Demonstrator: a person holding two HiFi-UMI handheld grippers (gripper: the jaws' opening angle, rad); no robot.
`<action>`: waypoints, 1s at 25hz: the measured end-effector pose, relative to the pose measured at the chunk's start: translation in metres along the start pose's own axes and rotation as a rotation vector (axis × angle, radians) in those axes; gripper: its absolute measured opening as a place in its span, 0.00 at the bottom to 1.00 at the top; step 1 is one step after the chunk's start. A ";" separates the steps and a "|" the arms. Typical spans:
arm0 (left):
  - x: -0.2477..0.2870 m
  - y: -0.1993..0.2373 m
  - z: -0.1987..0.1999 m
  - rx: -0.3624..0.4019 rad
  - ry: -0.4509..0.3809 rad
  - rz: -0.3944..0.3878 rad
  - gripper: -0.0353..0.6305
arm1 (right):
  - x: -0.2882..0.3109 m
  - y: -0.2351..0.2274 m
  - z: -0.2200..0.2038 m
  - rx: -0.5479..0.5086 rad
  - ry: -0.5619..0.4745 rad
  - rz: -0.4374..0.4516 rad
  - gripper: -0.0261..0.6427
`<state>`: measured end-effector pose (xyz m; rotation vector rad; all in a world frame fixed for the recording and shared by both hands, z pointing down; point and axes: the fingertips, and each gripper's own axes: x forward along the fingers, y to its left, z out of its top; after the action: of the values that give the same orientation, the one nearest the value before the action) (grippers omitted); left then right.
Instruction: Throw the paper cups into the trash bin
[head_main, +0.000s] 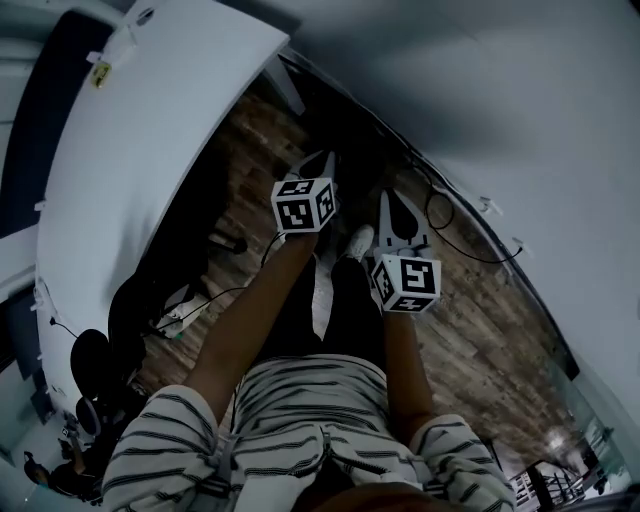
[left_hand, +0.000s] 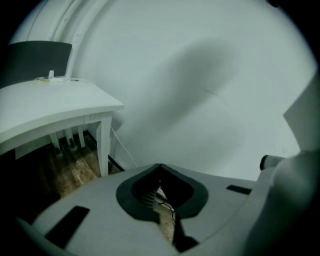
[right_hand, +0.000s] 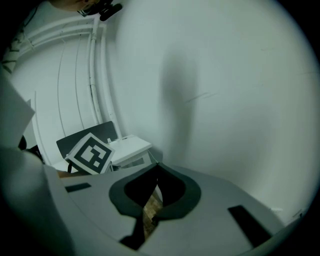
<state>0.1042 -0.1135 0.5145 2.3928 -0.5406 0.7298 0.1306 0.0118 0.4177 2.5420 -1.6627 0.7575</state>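
Left gripper (left_hand: 160, 166) and right gripper (right_hand: 157, 165), both empty, above a wood floor (head_main: 470, 310).
Each has its jaws together on nothing; cups and bin are in no view. The cubes (head_main: 303, 205) bear black-and-white square markers (one shows in the right gripper view too). A yellow tag (head_main: 98, 73) on the white table (head_main: 150, 160) is perhaps a label, too small to read. Pale wall (head_main: 480, 90) behind.

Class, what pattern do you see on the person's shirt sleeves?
Light and dark stripes on the sleeves, which show best in the head view.
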 end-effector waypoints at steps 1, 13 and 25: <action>-0.008 -0.002 0.007 0.012 -0.017 -0.002 0.09 | -0.001 0.004 0.005 -0.002 -0.003 0.006 0.07; -0.112 -0.028 0.087 0.053 -0.213 -0.046 0.09 | -0.014 0.058 0.083 -0.059 -0.083 0.107 0.07; -0.215 -0.013 0.141 0.083 -0.387 0.022 0.09 | -0.022 0.138 0.121 -0.102 -0.119 0.270 0.06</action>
<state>-0.0022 -0.1479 0.2820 2.6243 -0.7036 0.2991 0.0510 -0.0618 0.2676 2.3653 -2.0536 0.5235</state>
